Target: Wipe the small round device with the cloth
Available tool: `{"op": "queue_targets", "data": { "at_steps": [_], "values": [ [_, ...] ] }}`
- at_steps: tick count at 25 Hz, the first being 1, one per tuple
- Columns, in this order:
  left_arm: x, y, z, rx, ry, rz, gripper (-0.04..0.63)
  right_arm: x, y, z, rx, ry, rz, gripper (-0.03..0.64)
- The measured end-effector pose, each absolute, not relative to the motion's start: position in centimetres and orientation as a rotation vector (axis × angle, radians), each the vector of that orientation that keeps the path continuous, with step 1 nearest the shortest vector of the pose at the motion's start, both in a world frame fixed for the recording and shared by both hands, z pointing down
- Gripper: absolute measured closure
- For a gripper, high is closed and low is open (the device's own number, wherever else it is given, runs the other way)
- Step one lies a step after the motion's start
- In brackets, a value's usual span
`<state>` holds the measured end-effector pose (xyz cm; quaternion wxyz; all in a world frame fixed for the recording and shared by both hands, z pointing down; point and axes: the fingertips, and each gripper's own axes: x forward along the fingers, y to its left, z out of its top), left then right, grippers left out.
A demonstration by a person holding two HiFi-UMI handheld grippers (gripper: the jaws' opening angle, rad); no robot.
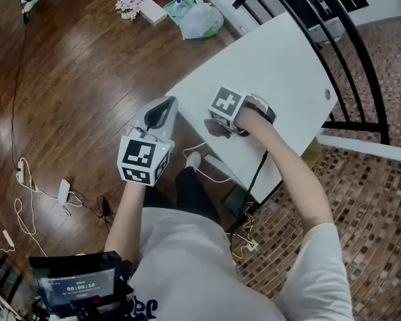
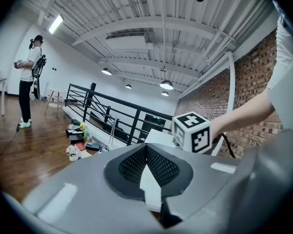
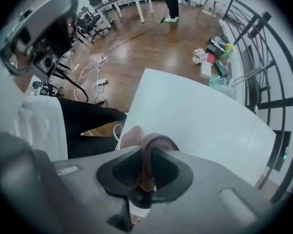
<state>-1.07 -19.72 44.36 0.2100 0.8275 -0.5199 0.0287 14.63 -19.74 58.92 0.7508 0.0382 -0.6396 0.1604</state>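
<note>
My right gripper (image 1: 218, 122) hangs low over the near left corner of the white table (image 1: 281, 65). In the right gripper view it (image 3: 147, 152) is shut on a dark reddish-brown cloth (image 3: 155, 143) that loops up between the jaws; from the head view the cloth (image 1: 222, 130) is a dark patch on the table under the marker cube. My left gripper (image 1: 166, 104) is held off the table's left edge over the wood floor, and its jaws (image 2: 146, 149) are shut with nothing in them. I see no small round device in any view.
A black railing (image 1: 334, 19) runs behind the table. Bags and boxes (image 1: 187, 12) lie on the floor by it. A white cable (image 1: 217, 176) hangs under the table's near edge, beside a pale rounded thing (image 3: 131, 135). More cables (image 1: 27, 186) trail on the floor at left.
</note>
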Motion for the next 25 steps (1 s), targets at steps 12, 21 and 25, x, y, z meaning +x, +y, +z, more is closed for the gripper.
{"op": "queue_targets", "data": {
  "at_steps": [12,21,25],
  "values": [
    [1.8,-19.3,44.2,2.35,-1.36,0.129,0.578,24.1,-24.4,59.8,0.283,-1.435,0.811,0.583],
    [4.7,-20.0,43.2,2.43,-1.274,0.122,0.578,29.7,-15.2,60.1,0.488,-1.576,1.036,0.583],
    [5.2,-19.9,42.5,2.44,-1.266,0.118,0.578,27.4,-10.6,59.5,0.455,-1.624,0.969,0.583]
  ]
}}
